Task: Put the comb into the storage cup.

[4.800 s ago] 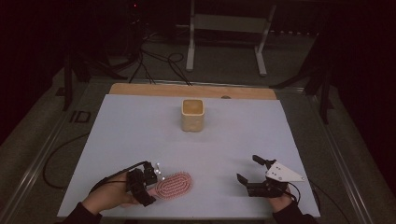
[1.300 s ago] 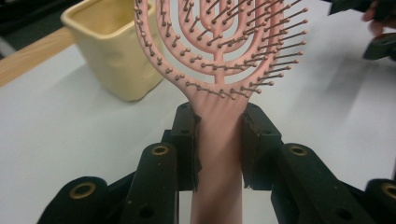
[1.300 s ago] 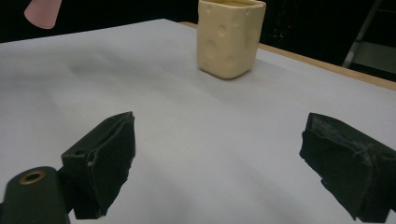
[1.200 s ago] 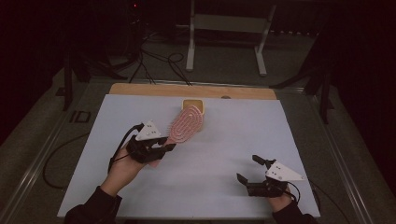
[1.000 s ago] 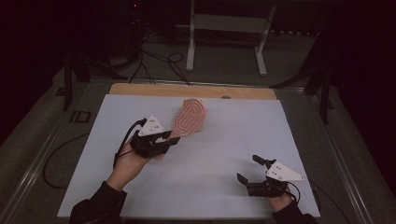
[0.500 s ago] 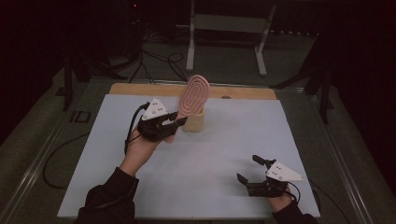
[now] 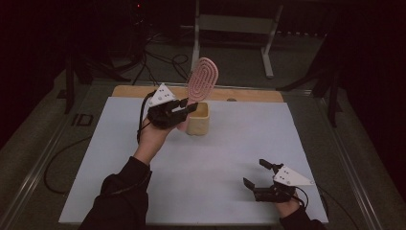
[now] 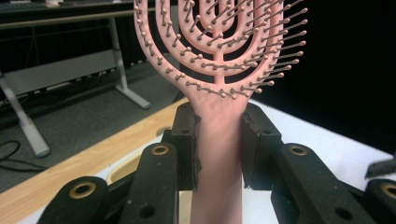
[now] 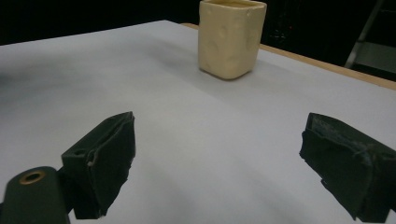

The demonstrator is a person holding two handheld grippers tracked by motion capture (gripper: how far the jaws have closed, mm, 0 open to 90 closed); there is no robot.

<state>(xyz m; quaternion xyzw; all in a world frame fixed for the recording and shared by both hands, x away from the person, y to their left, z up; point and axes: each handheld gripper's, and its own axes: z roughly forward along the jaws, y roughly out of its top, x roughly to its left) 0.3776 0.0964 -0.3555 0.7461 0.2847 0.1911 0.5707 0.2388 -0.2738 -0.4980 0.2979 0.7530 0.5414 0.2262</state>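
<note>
A pink hairbrush (image 7: 202,79) with a looped, bristled head stands almost upright in the air, head up. My left gripper (image 7: 187,107) is shut on its handle (image 8: 217,140), just left of a cream square cup (image 7: 198,118) at the far middle of the white table. The brush's lower end hangs beside the cup's near left edge. My right gripper (image 7: 254,175) rests open at the near right of the table, nothing between its pads (image 9: 105,154). The right gripper view shows the cup (image 9: 230,36) farther off.
A wooden strip (image 7: 244,94) runs along the far edge of the white table top (image 7: 230,148). Behind it on the floor stand a metal frame (image 7: 234,28) and cables. The left forearm reaches across the table's left half.
My left gripper has carried the brush up and away from me to the cup and has tipped it from slanted to nearly upright. The right gripper has stayed put.
</note>
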